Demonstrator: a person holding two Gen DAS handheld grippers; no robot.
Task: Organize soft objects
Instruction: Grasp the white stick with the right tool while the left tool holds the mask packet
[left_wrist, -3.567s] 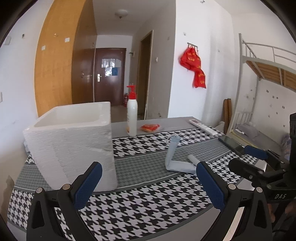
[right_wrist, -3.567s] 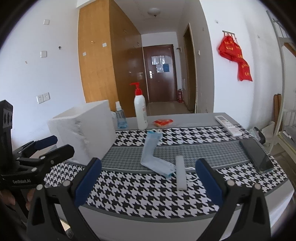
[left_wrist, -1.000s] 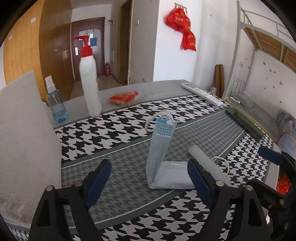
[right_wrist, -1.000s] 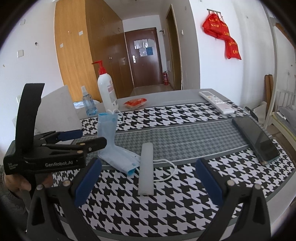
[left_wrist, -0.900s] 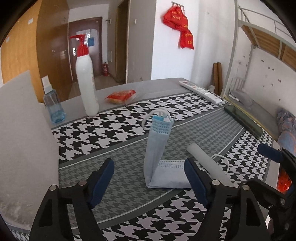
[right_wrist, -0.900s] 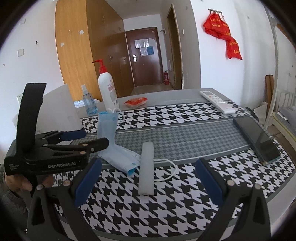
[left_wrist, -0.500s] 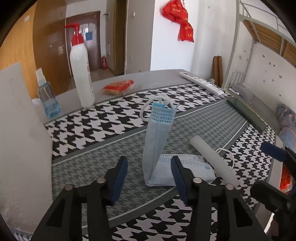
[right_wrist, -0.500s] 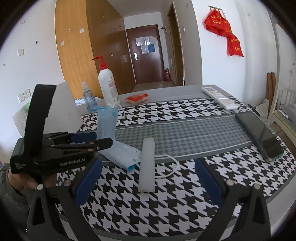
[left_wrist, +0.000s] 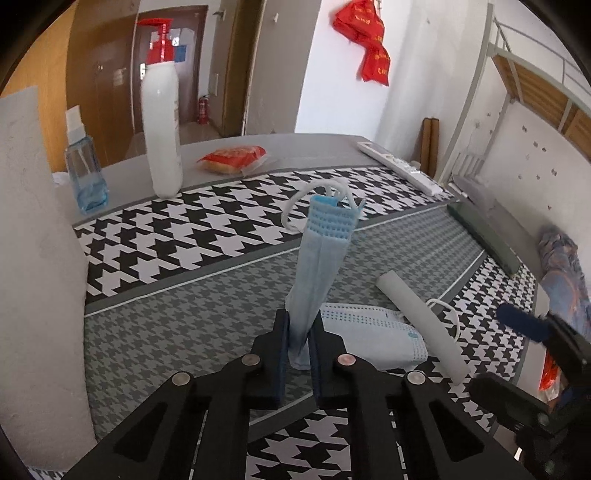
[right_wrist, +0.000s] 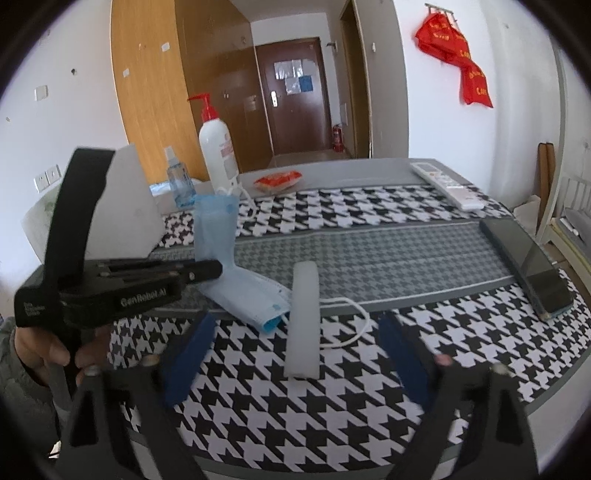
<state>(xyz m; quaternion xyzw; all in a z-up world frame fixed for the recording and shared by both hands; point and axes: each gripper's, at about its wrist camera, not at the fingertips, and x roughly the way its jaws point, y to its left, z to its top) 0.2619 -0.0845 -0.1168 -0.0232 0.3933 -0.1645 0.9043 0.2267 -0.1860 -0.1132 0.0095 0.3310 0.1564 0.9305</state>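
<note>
Mask (left_wrist: 317, 266), bent at a fold on the cloth (left_wrist: 177, 325), is pinched near that fold by the left gripper (left_wrist: 298, 343), its upper half standing upright. The right gripper (right_wrist: 295, 354), jaws just closing yet still apart, is held over a white bar (right_wrist: 304, 317) beside the mask, nothing gripped.

Bent blue face mask (left_wrist: 321, 266), half upright

Left gripper (left_wrist: 298, 341) fingers (left_wrist: 279, 341) clamped on upright fold of blue face mask (left_wrist: 322, 264); white foam strip (left_wrist: 421, 325) lies right, on tabletop (left_wrist: 184, 321).
</note>
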